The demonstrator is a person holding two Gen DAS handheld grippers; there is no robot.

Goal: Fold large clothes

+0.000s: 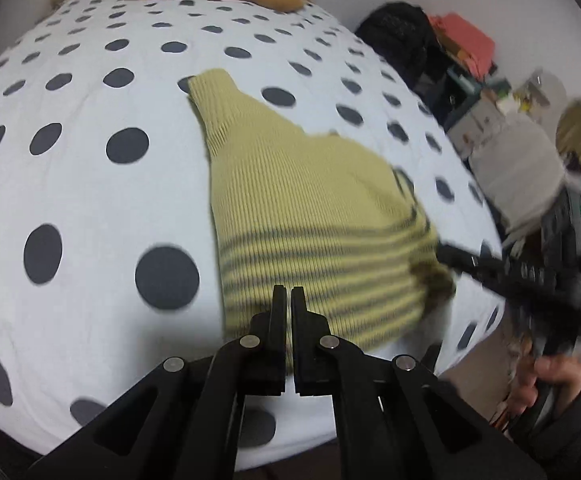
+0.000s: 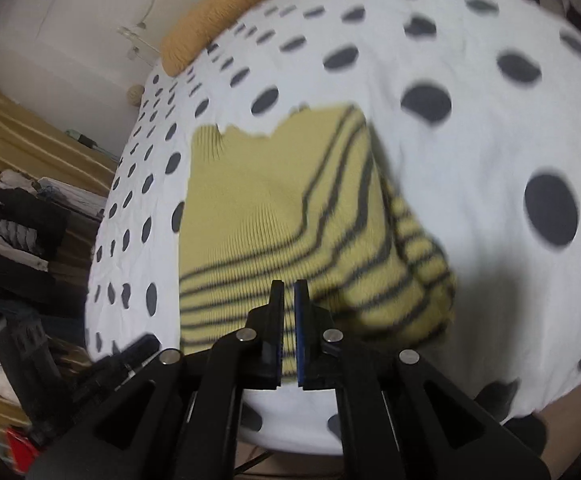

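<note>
1. The sweater (image 1: 310,216) lies on the bed (image 1: 90,200), near edge, partly folded: right side bunched over.
2. Left gripper (image 1: 288,292) and right gripper (image 2: 289,286) hover above it, jaws nearly closed, holding nothing.
3. Left: flattening and final folds, I judge.

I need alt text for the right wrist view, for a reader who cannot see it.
A yellow ribbed knit sweater with dark stripes lies partly folded on a white bedcover with dark polka dots. The black right claw, its fingers nearly together, is above the sweater's near edge. A mustard knitted pillow lies at the far end.
</note>
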